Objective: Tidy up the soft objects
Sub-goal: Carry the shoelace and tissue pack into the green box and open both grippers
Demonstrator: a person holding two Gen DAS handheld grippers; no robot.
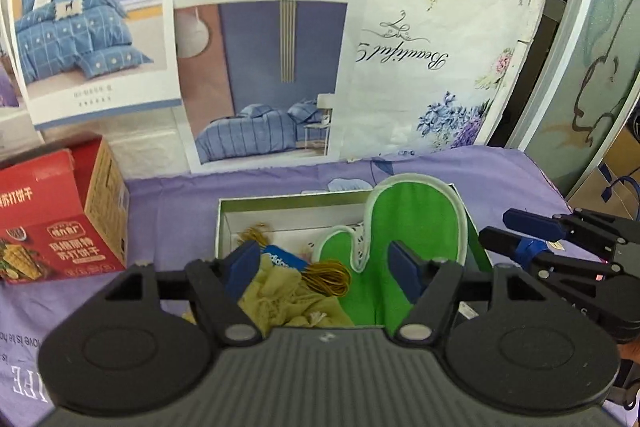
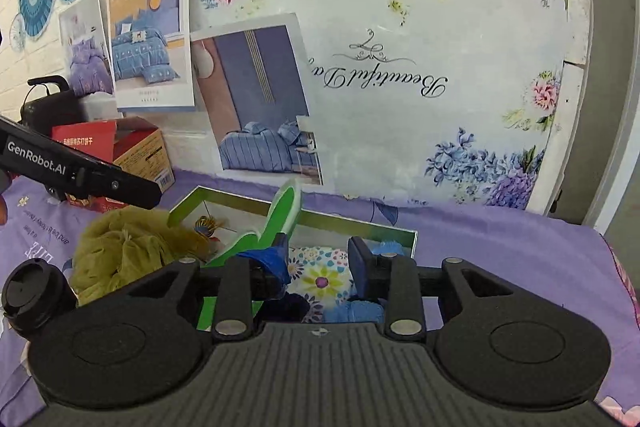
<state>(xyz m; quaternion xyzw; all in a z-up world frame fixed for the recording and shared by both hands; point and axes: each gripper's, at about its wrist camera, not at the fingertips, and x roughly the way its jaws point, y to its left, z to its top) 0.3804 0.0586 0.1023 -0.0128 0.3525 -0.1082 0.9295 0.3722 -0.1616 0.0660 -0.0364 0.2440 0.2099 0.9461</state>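
An open box with a silver-green rim (image 1: 280, 205) sits on the purple bedspread. A green oven mitt (image 1: 404, 223) stands up inside it, against the right wall. An olive mesh puff (image 1: 280, 295) spills over the box's near left corner, beside a bundle of yellow thread (image 1: 326, 273). My left gripper (image 1: 324, 263) hangs open above them and its pads touch nothing. In the right wrist view my right gripper (image 2: 320, 259) is slightly open over a floral cloth (image 2: 320, 279) and a blue towel (image 2: 352, 311) in the box (image 2: 360, 223). Nothing is between its fingers. The mitt (image 2: 286, 207) and puff (image 2: 124, 251) lie to its left.
A red cracker box (image 1: 60, 227) stands left of the open box. Bedding posters and a large floral package (image 1: 400, 27) form a wall right behind it. My right gripper (image 1: 516, 231) shows at the box's right side. The bed drops off on the far right (image 2: 616, 247).
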